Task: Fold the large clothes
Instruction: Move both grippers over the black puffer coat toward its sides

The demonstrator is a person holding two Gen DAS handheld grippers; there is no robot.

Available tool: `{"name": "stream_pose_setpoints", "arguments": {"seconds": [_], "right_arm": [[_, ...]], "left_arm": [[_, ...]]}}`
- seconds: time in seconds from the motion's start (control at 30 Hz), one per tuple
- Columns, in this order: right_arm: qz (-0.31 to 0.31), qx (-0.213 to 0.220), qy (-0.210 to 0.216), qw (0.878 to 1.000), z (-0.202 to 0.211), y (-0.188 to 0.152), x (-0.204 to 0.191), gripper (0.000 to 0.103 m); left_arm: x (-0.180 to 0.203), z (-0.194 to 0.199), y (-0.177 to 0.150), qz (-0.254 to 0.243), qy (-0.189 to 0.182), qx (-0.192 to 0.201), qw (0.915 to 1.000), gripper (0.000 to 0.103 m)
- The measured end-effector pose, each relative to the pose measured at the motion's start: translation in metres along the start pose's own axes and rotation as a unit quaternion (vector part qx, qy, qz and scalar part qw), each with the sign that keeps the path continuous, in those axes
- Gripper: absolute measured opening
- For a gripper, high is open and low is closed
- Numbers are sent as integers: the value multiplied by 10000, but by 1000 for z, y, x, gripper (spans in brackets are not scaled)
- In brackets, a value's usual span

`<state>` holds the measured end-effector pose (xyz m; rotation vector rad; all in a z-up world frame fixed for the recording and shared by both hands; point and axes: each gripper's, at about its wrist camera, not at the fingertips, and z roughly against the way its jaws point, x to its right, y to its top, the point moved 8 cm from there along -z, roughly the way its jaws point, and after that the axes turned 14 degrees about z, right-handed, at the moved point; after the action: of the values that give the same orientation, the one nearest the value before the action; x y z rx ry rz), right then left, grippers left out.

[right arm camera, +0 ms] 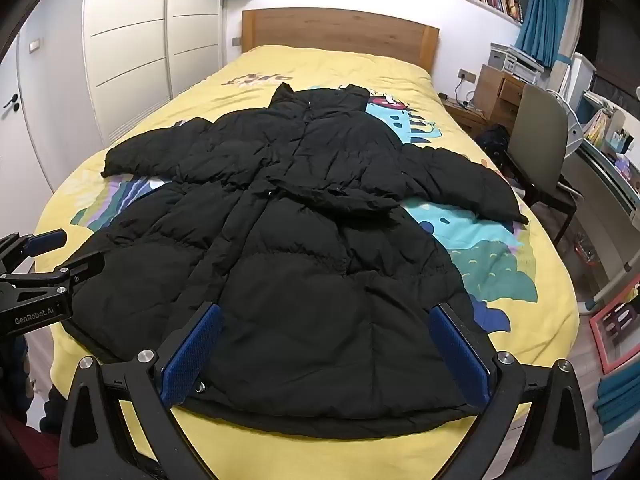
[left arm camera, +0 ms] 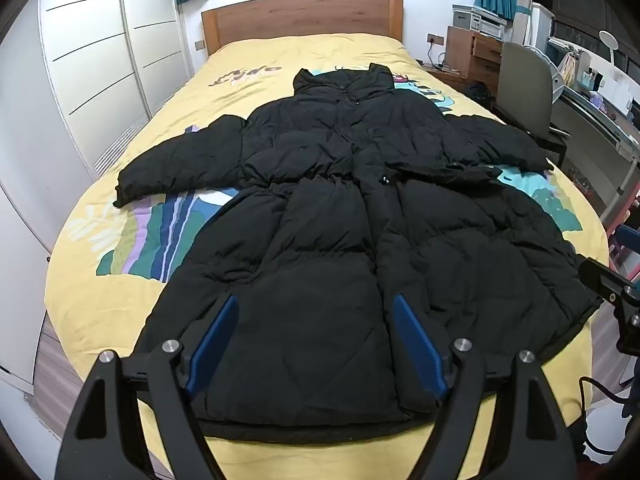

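Note:
A long black puffer coat (left arm camera: pixel 332 216) lies flat on the bed, collar toward the headboard, both sleeves spread out to the sides, hem at the foot edge. It also shows in the right wrist view (right arm camera: pixel 304 248). My left gripper (left arm camera: pixel 314 312) is open and empty, hovering above the coat's hem. My right gripper (right arm camera: pixel 326 322) is open and empty, also above the hem, to the right of the left one. The left gripper (right arm camera: pixel 60 256) shows at the left edge of the right wrist view.
The bed has a yellow printed cover (left arm camera: pixel 100 312) and a wooden headboard (left arm camera: pixel 304 16). White wardrobe doors (left arm camera: pixel 96 68) stand on the left. A chair (right arm camera: pixel 540 136), a wooden nightstand (right arm camera: pixel 496 92) and a desk stand on the right.

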<state>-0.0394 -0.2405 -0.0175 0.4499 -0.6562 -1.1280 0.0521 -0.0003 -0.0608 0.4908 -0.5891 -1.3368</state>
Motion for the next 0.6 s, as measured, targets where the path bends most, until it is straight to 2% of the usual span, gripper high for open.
{"name": "stream_pose_setpoints", "arguments": {"seconds": [0.6], "right_arm": [[168,65,268,9995,-6,4,-13,101]], "left_arm": [[1,-6,-6,39,-5,-87,10000,79]]}}
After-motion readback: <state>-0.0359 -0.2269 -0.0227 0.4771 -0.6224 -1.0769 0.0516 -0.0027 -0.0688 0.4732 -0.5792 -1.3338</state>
